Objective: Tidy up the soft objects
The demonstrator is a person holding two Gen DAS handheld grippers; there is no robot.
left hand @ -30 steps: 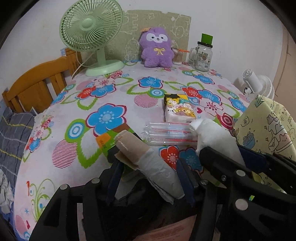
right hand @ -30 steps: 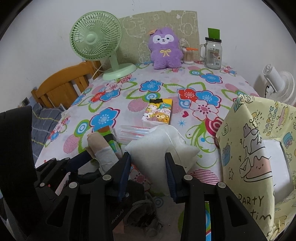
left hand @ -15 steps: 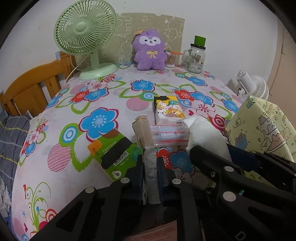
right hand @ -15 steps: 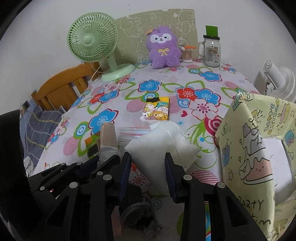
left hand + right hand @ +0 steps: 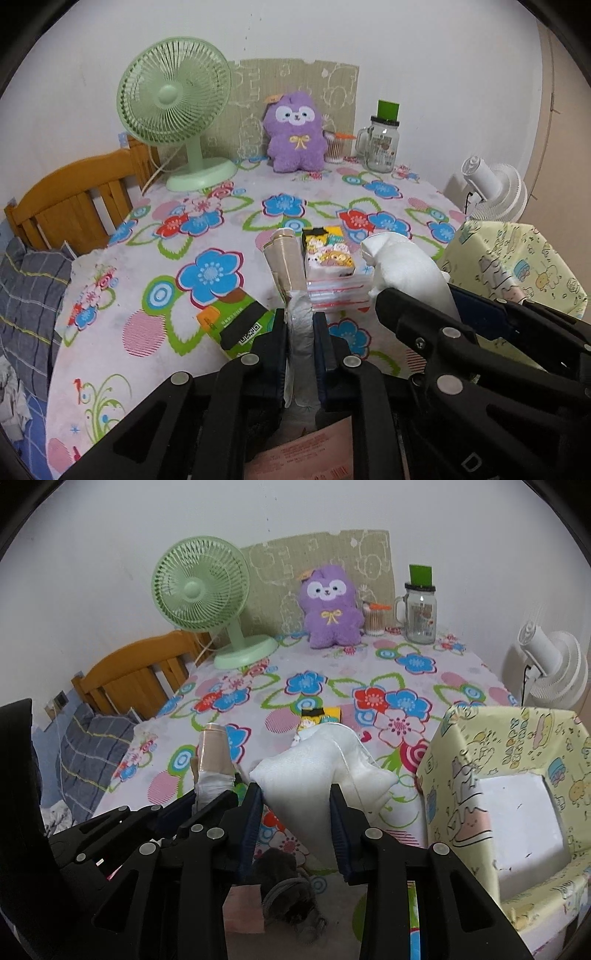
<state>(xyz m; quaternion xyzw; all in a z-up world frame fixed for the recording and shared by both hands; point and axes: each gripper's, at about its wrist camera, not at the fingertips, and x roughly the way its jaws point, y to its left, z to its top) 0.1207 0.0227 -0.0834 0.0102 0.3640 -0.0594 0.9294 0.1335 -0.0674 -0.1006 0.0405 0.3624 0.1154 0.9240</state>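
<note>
My left gripper (image 5: 300, 321) is shut on a beige rolled bandage in a clear wrapper (image 5: 286, 264) and holds it upright above the flowered tablecloth (image 5: 155, 236). The roll also shows in the right wrist view (image 5: 214, 758). My right gripper (image 5: 295, 797) is shut on a white soft pad (image 5: 317, 771), lifted just left of the yellow cartoon-print box (image 5: 517, 797). The pad (image 5: 402, 273) and the box (image 5: 513, 258) also show in the left wrist view. A purple plush toy (image 5: 295, 134) sits at the table's far edge.
A green fan (image 5: 177, 122), a glass jar with a green lid (image 5: 382, 147) and a cotton swab pot (image 5: 334, 147) stand at the back. A cartoon tissue pack (image 5: 328, 254), clear pouches (image 5: 340, 291) and a green-orange packet (image 5: 236, 325) lie mid-table. A wooden chair (image 5: 70, 206) stands left, a white fan (image 5: 495, 192) right.
My left gripper has closed on the bandage roll and lifted it upright. Both grippers have risen a little; the right still holds the white pad.
</note>
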